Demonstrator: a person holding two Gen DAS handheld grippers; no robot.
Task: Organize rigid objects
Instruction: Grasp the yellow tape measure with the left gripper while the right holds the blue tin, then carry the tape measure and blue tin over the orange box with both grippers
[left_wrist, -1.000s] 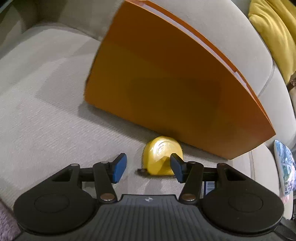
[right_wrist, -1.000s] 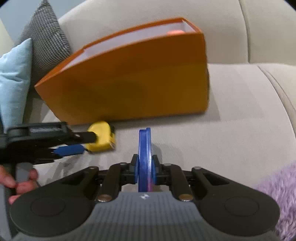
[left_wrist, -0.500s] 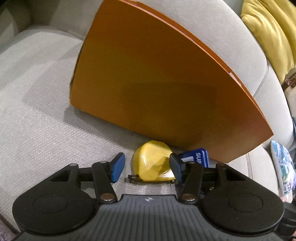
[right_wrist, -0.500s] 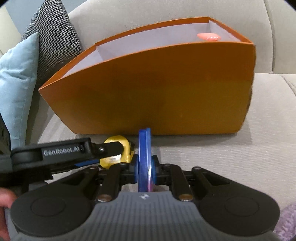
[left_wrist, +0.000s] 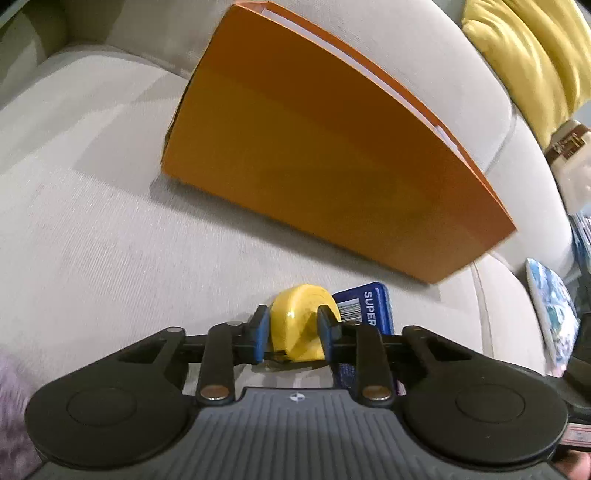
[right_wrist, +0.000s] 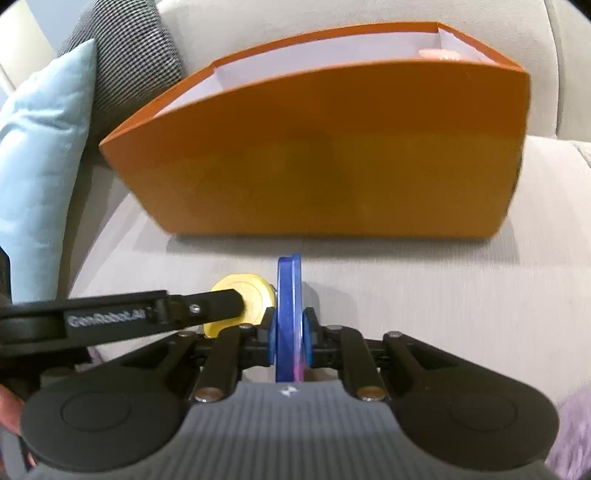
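My left gripper (left_wrist: 290, 328) has its jaws closed on the yellow tape measure (left_wrist: 301, 321), and my right gripper (right_wrist: 290, 334) pinches the blue card (right_wrist: 290, 310) on edge. Both are over the sofa seat (right_wrist: 424, 280), near the orange box (right_wrist: 332, 158) against the backrest.

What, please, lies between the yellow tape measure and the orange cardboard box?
Only bare beige sofa cushion separates the yellow tape measure from the orange cardboard box, seen in both wrist views.
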